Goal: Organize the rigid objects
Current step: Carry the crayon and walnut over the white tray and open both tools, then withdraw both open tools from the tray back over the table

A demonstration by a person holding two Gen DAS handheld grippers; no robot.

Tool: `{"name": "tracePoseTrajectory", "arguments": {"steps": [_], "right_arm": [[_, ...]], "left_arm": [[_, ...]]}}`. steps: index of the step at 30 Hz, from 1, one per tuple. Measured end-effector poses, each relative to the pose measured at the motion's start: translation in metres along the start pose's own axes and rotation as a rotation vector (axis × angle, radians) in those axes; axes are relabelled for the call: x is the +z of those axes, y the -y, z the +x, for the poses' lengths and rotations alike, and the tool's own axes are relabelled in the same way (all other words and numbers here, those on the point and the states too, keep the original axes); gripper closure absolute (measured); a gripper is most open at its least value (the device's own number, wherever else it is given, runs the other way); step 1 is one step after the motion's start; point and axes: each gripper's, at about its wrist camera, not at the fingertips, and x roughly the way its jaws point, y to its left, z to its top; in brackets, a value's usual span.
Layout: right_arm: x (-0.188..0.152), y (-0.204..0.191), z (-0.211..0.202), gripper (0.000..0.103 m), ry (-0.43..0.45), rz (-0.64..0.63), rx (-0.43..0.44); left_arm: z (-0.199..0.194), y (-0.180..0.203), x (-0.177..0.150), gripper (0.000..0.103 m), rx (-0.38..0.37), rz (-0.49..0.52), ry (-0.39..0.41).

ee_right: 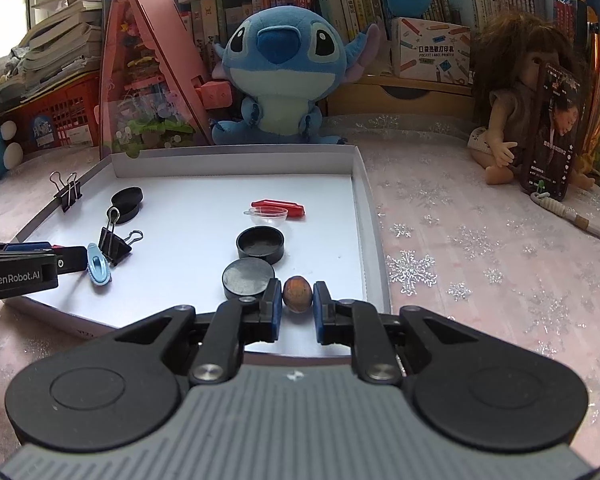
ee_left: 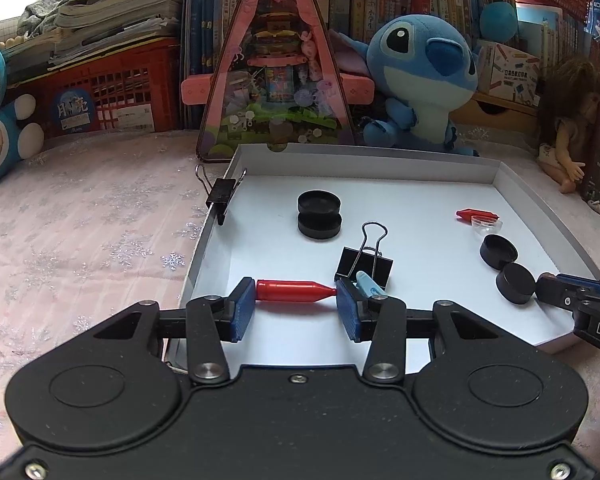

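Note:
A shallow white tray (ee_left: 380, 164) (ee_right: 228, 162) holds small items. My left gripper (ee_left: 296, 298) is shut end to end on a red bullet-shaped cap (ee_left: 294, 291) low over the tray's near left part. A black binder clip (ee_left: 366, 264) and a light blue clip (ee_left: 367, 283) lie just beyond its right finger. My right gripper (ee_right: 297, 300) sits close around a brown nut (ee_right: 297, 294) at the tray's near right edge, and the pads seem to touch it. A black lid (ee_right: 247, 276) lies beside its left finger, and a black cup (ee_right: 260, 245) lies behind it.
A stacked black lid pair (ee_left: 319, 214), a red marker piece (ee_right: 278, 208) and a clear small dish (ee_right: 268, 216) lie in the tray. A binder clip (ee_left: 220, 194) grips the tray's left wall. A Stitch plush (ee_right: 280, 68), a pink triangular box (ee_left: 276, 60), a doll (ee_right: 528, 96) and books stand behind.

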Motion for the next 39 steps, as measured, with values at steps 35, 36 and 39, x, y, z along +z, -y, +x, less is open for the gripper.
{"name": "tracePoseTrajectory", "arguments": {"steps": [35,36,39], "right_arm": [[-0.032,-0.019,-0.084,0.031,0.17,-0.164,0.078],[-0.035,-0.022,-0.086,0.031,0.175,-0.181,0.079],[-0.044,-0.028,-0.094,0.03,0.185,-0.234,0.096]], "left_arm": [[-0.095,0.012,-0.037,0.024,-0.152,0.152,0.077],[-0.097,0.013,-0.039,0.024,-0.159,0.158,0.077],[-0.105,0.013,-0.047,0.024,-0.174,0.174,0.079]]}}
